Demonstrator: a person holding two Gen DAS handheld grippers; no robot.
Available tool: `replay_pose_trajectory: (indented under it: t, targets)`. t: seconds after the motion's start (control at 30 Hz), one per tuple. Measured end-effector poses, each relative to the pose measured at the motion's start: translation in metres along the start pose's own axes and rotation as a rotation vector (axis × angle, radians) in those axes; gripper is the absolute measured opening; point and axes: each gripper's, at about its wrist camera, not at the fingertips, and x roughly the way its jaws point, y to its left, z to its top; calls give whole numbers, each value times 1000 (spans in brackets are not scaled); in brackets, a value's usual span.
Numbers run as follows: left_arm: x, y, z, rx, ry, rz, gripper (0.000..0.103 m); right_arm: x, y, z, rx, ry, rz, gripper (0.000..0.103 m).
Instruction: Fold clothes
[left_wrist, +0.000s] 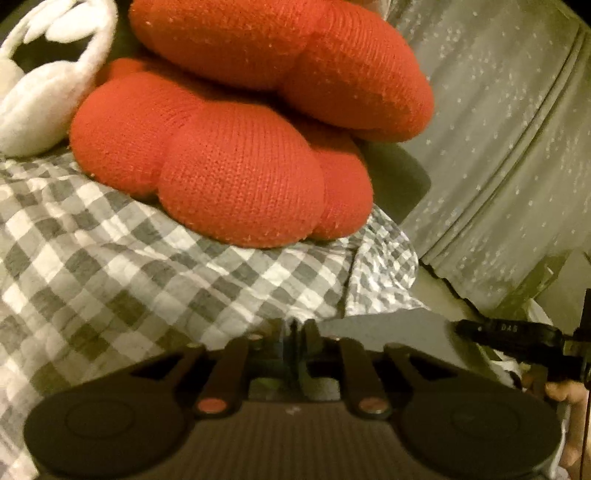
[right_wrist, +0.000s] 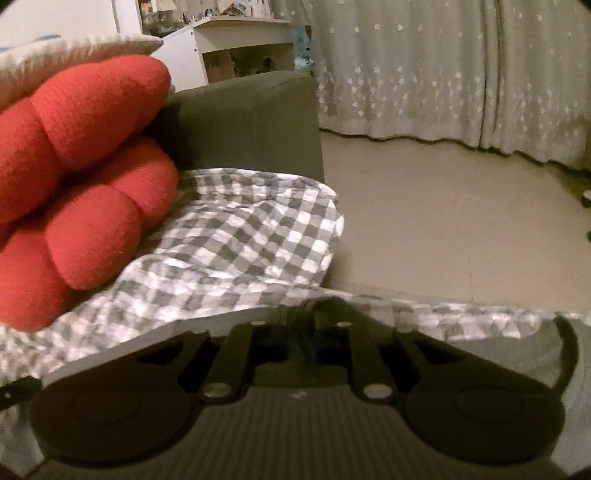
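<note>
Left wrist view: left gripper (left_wrist: 295, 326) fingers pinched together, tips at the edge of the gray-and-white checked cloth (left_wrist: 155, 266); whether fabric is caught between them cannot be told. Cloth lies spread over a dark sofa (left_wrist: 402, 173), its right edge crumpled and hanging off near the seat's edge. A red knitted cushion (left_wrist: 243, 147) with bulging lobes sits on the far part of the cloth, blocking movement forward. White plush item (left_wrist: 48, 99) far left, touching the cushion. Open room to the right: pale floor, then a star-patterned curtain (left_wrist: 498, 129). A black device at right edge carries small print, roughly "D4S", blurred. Part of a hand (left_wrist: 565, 395) at lower right.

Right wrist view: right gripper (right_wrist: 308, 314) fingers closed narrow, and the cloth's near hem (right_wrist: 443, 317) runs across right at the tips; grip looks likely but not certain. Checked cloth bunches toward the sofa arm (right_wrist: 251, 125). Red cushion at left, on the cloth. Right half is bare floor (right_wrist: 461, 221), free space up to the curtain. White shelf unit (right_wrist: 243, 51) far back; no readable writing.
</note>
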Motion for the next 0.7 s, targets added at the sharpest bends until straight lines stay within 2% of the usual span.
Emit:
replay_pose_trajectory:
  t: [0.03,0.07,0.13,0.27,0.37,0.7]
  targets:
    - [-3,-1,-1,-7,5,-1,18,-5,1,-2,-4,0,5,43]
    - [-7,-1,-1,-14,10,-2,20,-11,1,-4,-7,-1,10,47]
    - [-13,-3,-5,-26,25,-7,30,-21,2,-7,-15,-1,21,47]
    - [-24,-7,-17,-40,62,-23,30,-42,4,-15,-28,-1,40,47]
    - [-33,-10,-25,-69,94,-52,35,-56,2,-23,-26,12,43,47]
    - [-52,-27,-53,-116,141,-121,33,-106,-18,-45,9,22,64,47]
